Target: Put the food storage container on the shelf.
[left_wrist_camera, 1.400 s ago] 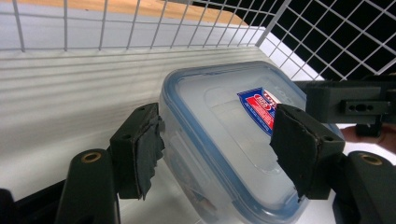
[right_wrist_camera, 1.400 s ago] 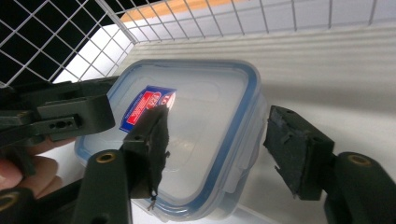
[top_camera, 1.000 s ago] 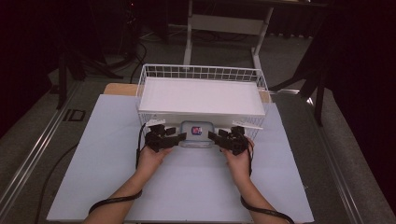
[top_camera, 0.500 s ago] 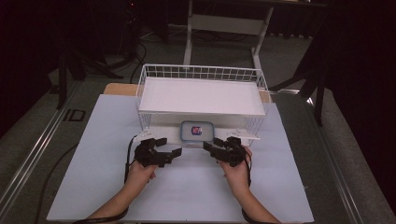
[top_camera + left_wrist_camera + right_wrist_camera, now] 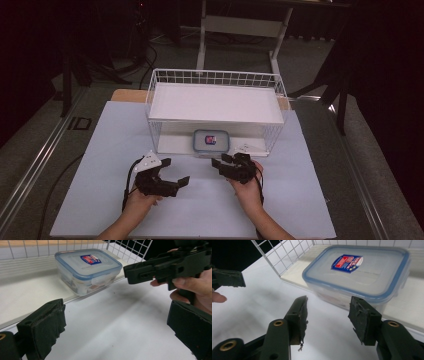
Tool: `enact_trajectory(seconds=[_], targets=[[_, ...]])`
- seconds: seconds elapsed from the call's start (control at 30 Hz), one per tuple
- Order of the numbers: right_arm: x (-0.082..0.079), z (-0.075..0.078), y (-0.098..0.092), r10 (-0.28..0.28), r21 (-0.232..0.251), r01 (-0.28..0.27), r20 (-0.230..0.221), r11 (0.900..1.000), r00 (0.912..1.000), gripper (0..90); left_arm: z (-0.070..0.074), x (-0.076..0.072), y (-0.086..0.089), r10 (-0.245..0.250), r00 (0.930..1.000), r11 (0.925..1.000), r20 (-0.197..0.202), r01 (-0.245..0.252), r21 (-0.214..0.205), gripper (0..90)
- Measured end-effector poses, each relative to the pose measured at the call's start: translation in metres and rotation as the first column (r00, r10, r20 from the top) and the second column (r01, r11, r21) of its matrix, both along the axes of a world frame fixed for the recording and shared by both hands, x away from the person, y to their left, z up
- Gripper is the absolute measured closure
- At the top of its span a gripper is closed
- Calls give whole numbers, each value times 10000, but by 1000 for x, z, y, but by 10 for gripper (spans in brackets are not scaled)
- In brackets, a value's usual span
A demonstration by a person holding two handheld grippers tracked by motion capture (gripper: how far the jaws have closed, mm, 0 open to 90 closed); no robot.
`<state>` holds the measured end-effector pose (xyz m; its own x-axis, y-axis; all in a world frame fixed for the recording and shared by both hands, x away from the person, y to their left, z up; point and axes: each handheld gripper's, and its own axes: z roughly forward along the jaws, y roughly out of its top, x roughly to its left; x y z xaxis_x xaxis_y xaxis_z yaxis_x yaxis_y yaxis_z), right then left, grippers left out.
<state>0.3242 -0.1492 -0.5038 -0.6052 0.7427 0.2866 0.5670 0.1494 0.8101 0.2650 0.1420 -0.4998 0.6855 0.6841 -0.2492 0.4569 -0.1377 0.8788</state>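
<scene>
Ahead of my right gripper point(image 5: 223, 161) sits the clear lidded plastic box point(image 5: 210, 140), on the white wire basket's point(image 5: 215, 78) lower shelf; my left gripper point(image 5: 176, 171) waits leftward.

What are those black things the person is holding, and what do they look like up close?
They are two hand-held claws, all black. The left claw carries a pale grey three-cornered plate on top, and a black cable trails from it. The right claw is black too, with a cable along the wrist. Its fingers end in worn, frayed dark pads, with brass-coloured rivets at the joints. The forearms are bare, with no sleeves.
</scene>
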Motion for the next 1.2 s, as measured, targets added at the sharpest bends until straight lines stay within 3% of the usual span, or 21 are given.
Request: enact_trajectory(seconds=[0.07, 0.23, 0.33, 0.47, 0.63, 0.9, 1.2], targets=[[1, -2, 1, 62, -102, -63, -61, 9999, 10000, 562, -1, -5, 2, 213, 9997, 9998, 92, -213, -23, 28], [5, -9, 6, 53, -488, -65, -253, 9988, 9997, 816, -3, -16, 5, 345, 9979, 9986, 540, -366, 377, 28], [8, -11, 10, -5, -772, -21, -339, 9970, 9994, 897, -5, -21, 7, 372, 9961, 9984, 800, -404, 390, 28], [17, -17, 14, -67, -947, 26, -430, 9955, 9991, 899, -10, -23, 6, 591, 9921, 9968, 1104, -646, 468, 28], [25, -22, 19, -175, -941, 120, -576, 9955, 9982, 900, -15, -21, 2, 358, 9947, 9974, 965, -416, 584, 28], [34, -24, 27, -310, -1095, 253, -501, 9937, 9983, 900, -15, -19, 4, 421, 9937, 9981, 1039, -465, 399, 28], [50, -24, 30, -575, -1049, 514, -553, 9931, 9968, 900, -15, -19, 3, 374, 9939, 9974, 1035, -435, 572, 28]])
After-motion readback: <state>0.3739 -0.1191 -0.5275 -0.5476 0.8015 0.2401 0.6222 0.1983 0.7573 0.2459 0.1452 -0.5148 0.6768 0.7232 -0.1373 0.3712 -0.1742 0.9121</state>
